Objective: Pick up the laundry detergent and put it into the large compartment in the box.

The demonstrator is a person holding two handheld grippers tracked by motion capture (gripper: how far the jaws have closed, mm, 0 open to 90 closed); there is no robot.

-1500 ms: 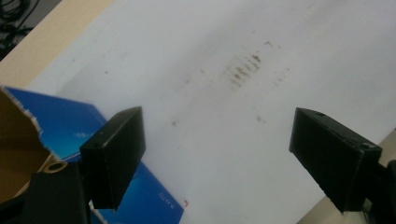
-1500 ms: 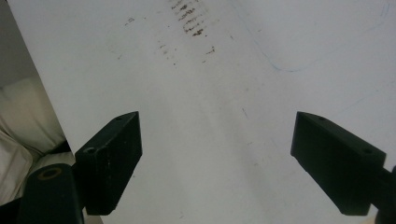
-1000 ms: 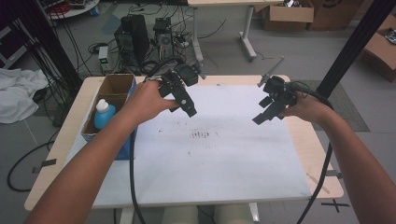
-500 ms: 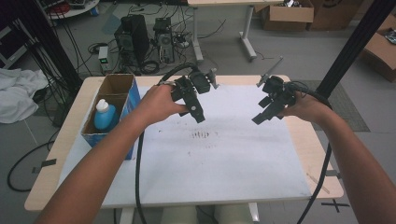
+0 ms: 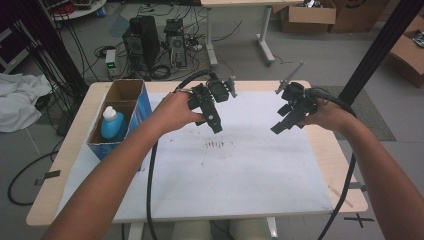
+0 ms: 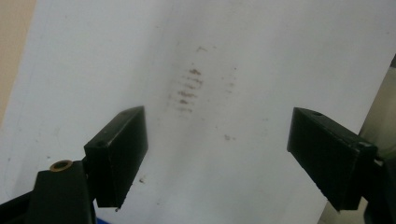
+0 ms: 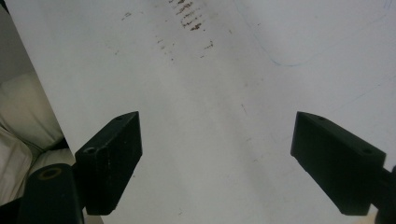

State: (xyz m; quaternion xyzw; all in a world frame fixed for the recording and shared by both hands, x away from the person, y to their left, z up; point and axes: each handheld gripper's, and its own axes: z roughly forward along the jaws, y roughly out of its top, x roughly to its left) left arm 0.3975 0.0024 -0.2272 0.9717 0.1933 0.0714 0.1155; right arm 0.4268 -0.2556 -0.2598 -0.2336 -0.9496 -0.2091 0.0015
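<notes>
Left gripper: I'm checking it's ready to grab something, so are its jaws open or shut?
Open. In the left gripper view, the left gripper shows its two black jaws standing wide apart, with nothing between them but the stained white sheet.

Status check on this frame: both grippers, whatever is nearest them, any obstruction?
Left gripper open, empty, jaws just closing slightly. Right gripper open, empty. Brown smudge marks on white table sheet nearest. Nothing obstructing.

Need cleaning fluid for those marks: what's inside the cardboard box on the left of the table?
The cardboard box has two compartments. The near one holds a blue bottle with a white cap, upright. The far compartment looks empty. The box walls hide the bottle's lower part.
</notes>
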